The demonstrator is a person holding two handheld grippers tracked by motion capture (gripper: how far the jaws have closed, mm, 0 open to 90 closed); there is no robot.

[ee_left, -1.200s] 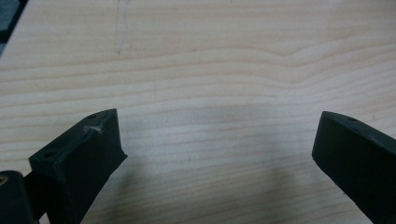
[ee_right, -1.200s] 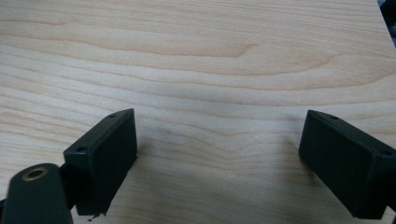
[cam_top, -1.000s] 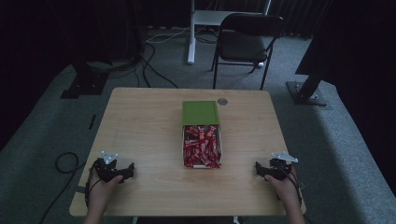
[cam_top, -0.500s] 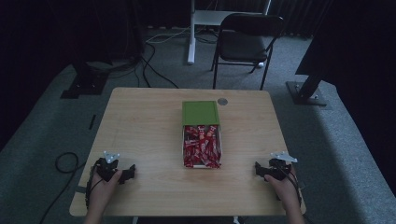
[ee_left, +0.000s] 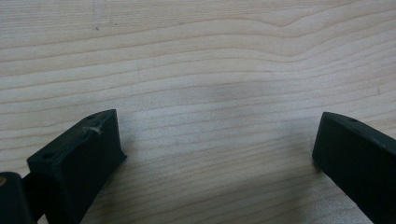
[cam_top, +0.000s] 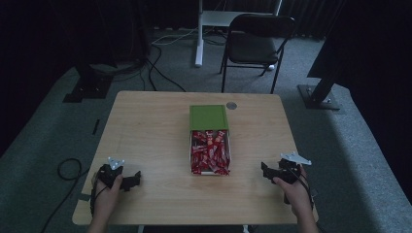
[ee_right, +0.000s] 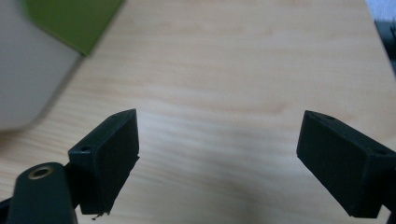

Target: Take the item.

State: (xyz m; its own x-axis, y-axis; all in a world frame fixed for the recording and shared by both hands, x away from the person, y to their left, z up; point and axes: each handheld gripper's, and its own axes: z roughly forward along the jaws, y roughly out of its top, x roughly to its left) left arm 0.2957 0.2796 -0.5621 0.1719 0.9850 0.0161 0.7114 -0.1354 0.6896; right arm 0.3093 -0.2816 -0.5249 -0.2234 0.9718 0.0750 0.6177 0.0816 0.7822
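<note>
left gripper (cam_top: 130,180): jaws spread wide, empty | right gripper (cam_top: 266,171): jaws spread wide, empty | box of red packets (cam_top: 209,151): between both, long axis running away from person, green lid (cam_top: 208,117) at far end | nearer: right, marginally

box (cam_top: 210,145) mid-table (cam_top: 145,126) | chair (cam_top: 257,43) behind | grippers flank box

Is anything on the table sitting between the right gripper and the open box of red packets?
Nothing visible. Bare wooden table lies between the right gripper, jaws open, and the box of red packets; its green lid lies behind the box.
</note>
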